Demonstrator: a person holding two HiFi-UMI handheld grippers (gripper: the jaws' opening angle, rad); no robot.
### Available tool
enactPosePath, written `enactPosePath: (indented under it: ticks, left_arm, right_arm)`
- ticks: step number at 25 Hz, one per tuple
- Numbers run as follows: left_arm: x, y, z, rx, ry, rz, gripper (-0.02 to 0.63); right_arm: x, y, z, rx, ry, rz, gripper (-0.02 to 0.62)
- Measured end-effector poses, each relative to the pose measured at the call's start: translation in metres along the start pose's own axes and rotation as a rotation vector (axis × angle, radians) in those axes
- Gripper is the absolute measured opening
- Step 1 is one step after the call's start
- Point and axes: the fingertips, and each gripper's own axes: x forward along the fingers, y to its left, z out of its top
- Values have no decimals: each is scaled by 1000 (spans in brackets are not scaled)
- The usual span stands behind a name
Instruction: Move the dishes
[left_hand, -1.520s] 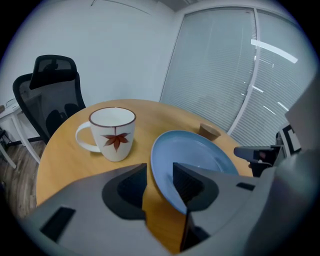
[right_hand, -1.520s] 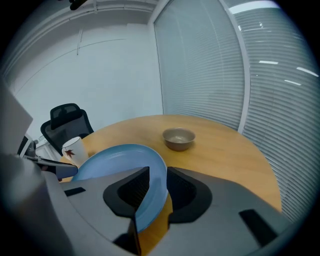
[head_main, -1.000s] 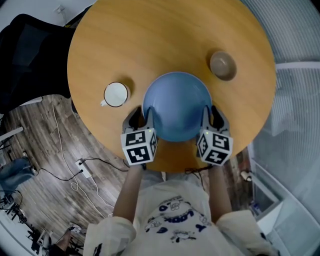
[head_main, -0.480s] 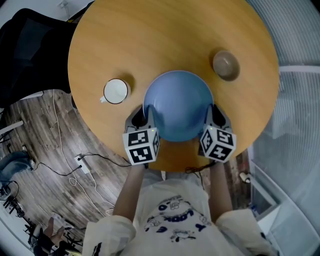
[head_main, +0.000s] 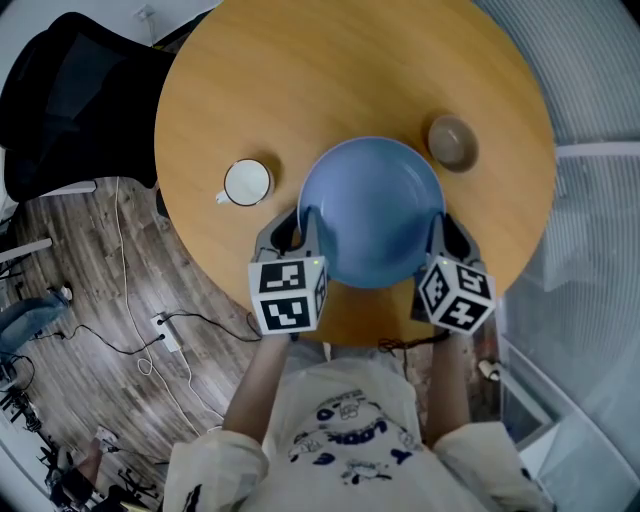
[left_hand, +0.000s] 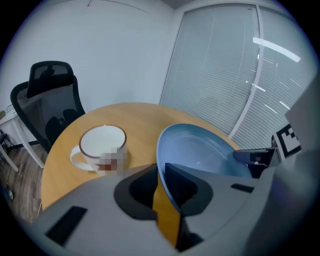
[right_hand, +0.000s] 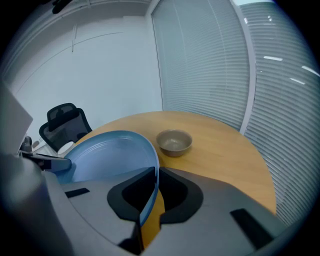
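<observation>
Bowl gripped; move barely begun.
Our left gripper and right gripper, jaws just closed in, pinch its opposite rims, right of the mug; we judge carry and set-down remain.

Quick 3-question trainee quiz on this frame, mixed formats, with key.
1. True or false: the left tongs and right tongs each clamp the rim of the blue bowl.
2. What stands on the table on the left tongs' side? A) white mug B) glass C) spoon
3. How many dishes are in view in all?
Key: 1 true; 2 A; 3 three.
</observation>
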Motion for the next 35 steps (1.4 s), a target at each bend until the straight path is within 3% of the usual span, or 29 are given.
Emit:
enactPosePath:
  ticks: [5,13,19,28,35]
  left_arm:
    - [-26,2,42,-5,-57,-11,41]
    - [-46,44,93,19,-111,26,41]
    - [-60,81,132,23,-138,5,41]
    - [-40,151,207,60,-114,-71,41]
    - [-10,196,241,86,-77,-98,41]
  right_arm:
    - [-14,11,37,29,-30,32,26]
    - [-8,61,86,54,-74,102,23]
    - [-10,103,125,37,-108,113,23]
    - [23,168,185,73,-124,67,23]
    - [64,201,198,125,-95,62,23]
